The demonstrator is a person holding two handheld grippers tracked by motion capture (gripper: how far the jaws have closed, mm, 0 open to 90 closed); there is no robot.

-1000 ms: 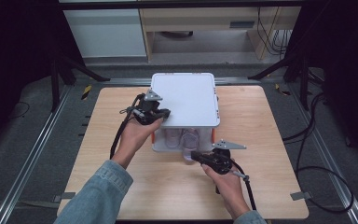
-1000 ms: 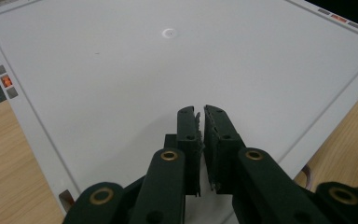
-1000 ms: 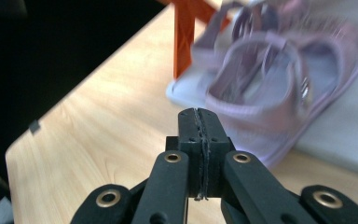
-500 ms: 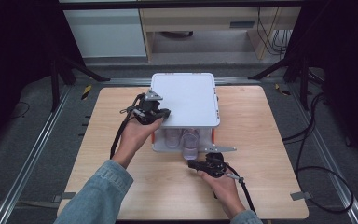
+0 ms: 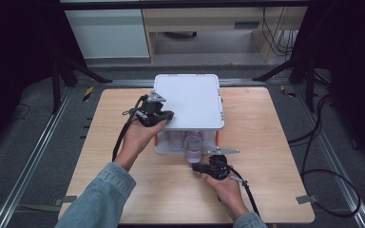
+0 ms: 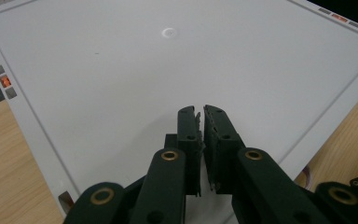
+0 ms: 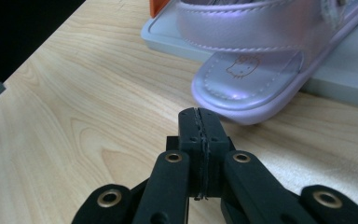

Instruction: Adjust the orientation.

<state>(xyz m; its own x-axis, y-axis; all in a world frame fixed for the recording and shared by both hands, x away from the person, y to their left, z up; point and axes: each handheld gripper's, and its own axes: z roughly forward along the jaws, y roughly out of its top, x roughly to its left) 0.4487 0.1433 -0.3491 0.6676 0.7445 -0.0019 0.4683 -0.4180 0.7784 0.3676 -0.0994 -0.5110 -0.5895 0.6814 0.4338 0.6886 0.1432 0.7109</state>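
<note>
A white shoe rack with a flat white top (image 5: 190, 99) and orange posts (image 5: 156, 140) stands mid-table. Two lilac sandals sit on its lower shelf. The right sandal (image 5: 194, 153) pokes its toe out over the front edge, while the other sandal (image 5: 176, 140) stays further in. My left gripper (image 5: 168, 115) rests on the top's left edge, shut with nothing between its jaws; its own view shows the left gripper (image 6: 200, 112) over the white top (image 6: 121, 70). My right gripper (image 5: 196, 167) is shut and empty, low over the table. The right gripper (image 7: 199, 114) sits just short of the sandal's toe (image 7: 247, 79).
The wooden table (image 5: 275, 142) has bare room to the right, the left and in front of the rack. The rack's grey base tray (image 7: 168, 39) and an orange post (image 7: 158, 5) lie beyond the right gripper. Cables trail from both grippers towards the person.
My right gripper has sunk towards the tabletop in front of the sandal's toe. The left gripper has stayed on the white top.
</note>
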